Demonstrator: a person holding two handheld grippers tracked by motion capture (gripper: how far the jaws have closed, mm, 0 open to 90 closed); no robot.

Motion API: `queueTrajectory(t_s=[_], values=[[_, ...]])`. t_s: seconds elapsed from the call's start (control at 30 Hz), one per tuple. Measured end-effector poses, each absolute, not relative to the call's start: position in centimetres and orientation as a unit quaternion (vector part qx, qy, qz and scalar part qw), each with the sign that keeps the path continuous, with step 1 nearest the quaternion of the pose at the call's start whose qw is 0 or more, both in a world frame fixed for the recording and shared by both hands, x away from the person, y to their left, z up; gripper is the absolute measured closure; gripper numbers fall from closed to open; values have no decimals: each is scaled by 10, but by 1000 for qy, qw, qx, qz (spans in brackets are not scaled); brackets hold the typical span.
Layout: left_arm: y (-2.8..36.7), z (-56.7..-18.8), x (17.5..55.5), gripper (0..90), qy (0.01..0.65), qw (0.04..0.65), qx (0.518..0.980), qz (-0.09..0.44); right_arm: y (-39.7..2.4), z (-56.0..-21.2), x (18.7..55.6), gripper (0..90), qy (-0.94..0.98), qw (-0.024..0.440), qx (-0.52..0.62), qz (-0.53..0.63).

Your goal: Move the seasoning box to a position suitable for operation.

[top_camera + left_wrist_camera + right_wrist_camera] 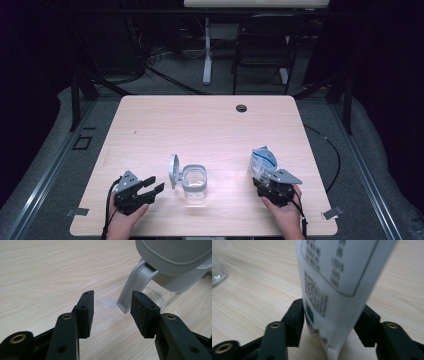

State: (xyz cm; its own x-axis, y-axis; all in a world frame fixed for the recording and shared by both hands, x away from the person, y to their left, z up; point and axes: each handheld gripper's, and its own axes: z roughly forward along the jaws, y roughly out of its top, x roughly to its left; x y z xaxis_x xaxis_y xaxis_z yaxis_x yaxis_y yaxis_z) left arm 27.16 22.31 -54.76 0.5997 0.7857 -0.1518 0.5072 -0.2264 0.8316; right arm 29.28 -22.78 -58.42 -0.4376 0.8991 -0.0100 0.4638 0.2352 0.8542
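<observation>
Clear plastic forms the jar [194,181], which stands near the front middle of the bench [150,125] with its grey hinged lid [173,170] flipped up on the left side. To its right, well apart, a white printed pouch [262,161] stands upright between the fingers of the right gripper [265,183]; in the right gripper view the 2 pads [295,320] sit against or very near the pouch's lower end, spread wide, and I cannot tell whether they truly press it. The left gripper [152,186] rests on the bench just left of the jar, its fingers [86,312] wide apart and empty, pointed at the lid's hinge arm [132,285]. The work looks like tipping the pouch into the jar. The hold is low on a soft bag, so lifting could let the top flop over or slide out. With the jar unsteadied, a nudge could push it or swing the lid shut.
</observation>
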Motion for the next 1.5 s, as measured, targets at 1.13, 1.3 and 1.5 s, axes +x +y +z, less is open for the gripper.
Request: queueTrajectory(t_s=[1.13, 1.3, 1.5], values=[[225, -547, 271, 543, 424, 457, 767, 152, -233, -582, 294, 535, 743, 258, 443, 430], [226, -548, 271, 543, 425, 461, 764, 154, -233, -581, 294, 536, 751, 260, 435, 423], [226, -547, 271, 542, 425, 459, 765, 152, -231, -577, 293, 540, 762, 268, 421, 412]])
